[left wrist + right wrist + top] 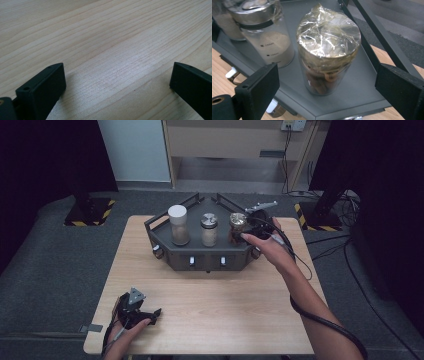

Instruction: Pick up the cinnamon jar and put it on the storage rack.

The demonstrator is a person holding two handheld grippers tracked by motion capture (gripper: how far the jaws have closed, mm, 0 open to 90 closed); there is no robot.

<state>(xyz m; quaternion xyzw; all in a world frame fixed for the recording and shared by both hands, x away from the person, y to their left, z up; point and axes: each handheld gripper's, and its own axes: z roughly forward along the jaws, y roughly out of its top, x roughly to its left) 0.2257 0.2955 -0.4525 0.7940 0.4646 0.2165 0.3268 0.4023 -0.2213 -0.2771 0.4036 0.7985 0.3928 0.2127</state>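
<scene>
Step in hand, by the look of it: setting down or letting go of the rightmost jar on the rack. Right gripper (pixel 327 87) open wide, jaws standing well clear on either side of the clear glass jar with a gold lid under crinkled plastic wrap (pixel 327 50), brown sticks inside; nothing clamped, pads not touching the glass. Jar upright between the jaws and just ahead of them, resting on the floor of the dark grey metal tray with raised black rails (pixel 359 82), near its right-hand corner. Beyond the left jaw, a second clear glass jar with a steel cap and pale powder (pixel 270 37), close beside the wrapped one but apart from it. Farther along in the high view, a tall jar with a white lid (pixel 178 225).

Left gripper (pixel 115 92) also spread wide, holding nothing, bare light wooden tabletop (pixel 105 37) between and ahead of its jaws.

Next move, judged: straight back away from the jar, jaws kept spread so neither pad catches the wrap. Little room by the left jaw, with the powder jar near; black rail running close past the right jaw, tray lip just below. Open table behind the jaws for the retreat.
</scene>
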